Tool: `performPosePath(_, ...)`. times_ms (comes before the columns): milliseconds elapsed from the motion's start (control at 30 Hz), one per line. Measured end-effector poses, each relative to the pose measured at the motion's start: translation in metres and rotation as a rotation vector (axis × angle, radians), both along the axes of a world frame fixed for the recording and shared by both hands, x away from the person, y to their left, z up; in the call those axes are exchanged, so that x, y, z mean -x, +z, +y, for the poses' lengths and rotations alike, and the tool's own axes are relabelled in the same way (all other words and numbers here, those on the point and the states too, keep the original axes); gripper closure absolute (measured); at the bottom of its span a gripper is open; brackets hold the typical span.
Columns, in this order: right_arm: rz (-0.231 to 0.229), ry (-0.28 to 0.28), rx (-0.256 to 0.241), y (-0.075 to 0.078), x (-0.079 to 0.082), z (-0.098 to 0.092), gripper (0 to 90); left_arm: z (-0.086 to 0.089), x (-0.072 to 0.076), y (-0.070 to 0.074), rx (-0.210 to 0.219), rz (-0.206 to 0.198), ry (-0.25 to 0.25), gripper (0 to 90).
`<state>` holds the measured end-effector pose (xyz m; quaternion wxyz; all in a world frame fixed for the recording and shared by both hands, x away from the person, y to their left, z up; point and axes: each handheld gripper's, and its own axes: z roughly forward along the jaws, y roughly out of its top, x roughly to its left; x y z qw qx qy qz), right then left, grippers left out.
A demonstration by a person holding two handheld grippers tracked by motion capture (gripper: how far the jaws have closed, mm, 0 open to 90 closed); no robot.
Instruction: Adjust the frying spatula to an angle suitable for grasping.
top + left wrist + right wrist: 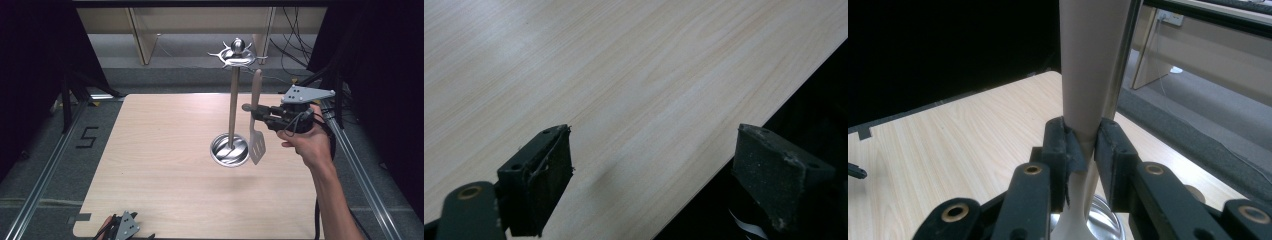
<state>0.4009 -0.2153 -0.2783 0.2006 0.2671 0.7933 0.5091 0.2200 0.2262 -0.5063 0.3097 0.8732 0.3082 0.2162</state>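
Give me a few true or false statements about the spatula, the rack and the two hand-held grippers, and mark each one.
1. The right hand-held gripper is shut on the spatula's handle. True.
2. The spatula lies flat on the table. False: it is held upright in the air, blade down.
3. The left hand-held gripper holds a spoon. False: its jaws are open and empty over the table's edge.
4. The utensil stand has a round metal base. True.
5. The spatula hangs from a stand hook. False: it is beside the pole, below the hooks.

We see the pale slotted spatula (256,131) hanging upright, blade down, just beside the metal utensil stand (232,107), its blade above the stand's round base.
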Motion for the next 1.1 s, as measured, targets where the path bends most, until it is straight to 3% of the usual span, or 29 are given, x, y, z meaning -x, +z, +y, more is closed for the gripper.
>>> performPosePath(67,0.003,0.001,0.002,0.0,-0.001,0.001,76.6,-0.001,0.0,-0.001,0.015,-0.002,0.007,15.2)
performPosePath(100,-0.002,-0.026,-0.007,0.0,-0.001,0.002,76.6,-0.001,0.0,-0.001,0.014,0.0,0.008,15.2)
performPosePath(167,-0.008,-0.01,0.012,0.001,-0.004,0.001,76.5,0.0,0.0,0.0,0.004,0.001,0.003,15.1)
performPosePath(200,0.008,-0.02,-0.007,0.001,-0.003,0.002,76.6,0.0,0.0,0.0,0.004,0.002,0.004,15.1)
performPosePath(333,0.002,-0.029,0.003,0.003,-0.006,0.002,76.5,-0.001,0.0,-0.002,0.014,-0.001,0.009,15.1)
performPosePath(367,0.018,-0.021,-0.003,0.003,-0.006,0.004,76.5,-0.002,0.001,-0.002,0.015,0.001,0.01,15.1)
performPosePath(433,0.002,-0.03,0.011,0.003,-0.008,0.006,76.5,-0.002,0.001,-0.002,0.015,0.001,0.01,15.1)
performPosePath(533,0.008,-0.03,0.02,0.003,-0.011,0.009,76.5,-0.001,0.0,0.0,-0.001,-0.007,-0.004,15.1)
performPosePath(700,0.038,-0.037,0.027,0.004,-0.013,0.012,76.5,-0.002,0.001,-0.001,0.012,0.003,0.007,15.2)
performPosePath(733,0.02,-0.038,0.038,0.004,-0.015,0.012,76.5,-0.001,0.001,-0.001,0.007,0.002,0.004,15.2)
performPosePath(767,0.041,-0.039,0.032,0.004,-0.014,0.013,76.5,-0.001,0.001,-0.001,0.005,0.002,0.004,15.1)
performPosePath(867,0.022,-0.036,0.049,0.005,-0.017,0.015,76.4,-0.002,0.001,-0.001,0.011,0.003,0.006,15.1)
performPosePath(933,0.039,-0.042,0.045,0.005,-0.017,0.017,76.4,-0.003,0.003,-0.002,0.032,0.013,0.034,15.1)
performPosePath(967,0.031,-0.033,0.049,0.005,-0.018,0.017,76.4,-0.001,0.0,0.0,-0.002,-0.007,0.001,15.2)
performPosePath(1100,0.039,-0.034,0.038,0.004,-0.019,0.02,76.4,-0.001,0.001,-0.001,0.008,0.0,0.008,15.1)
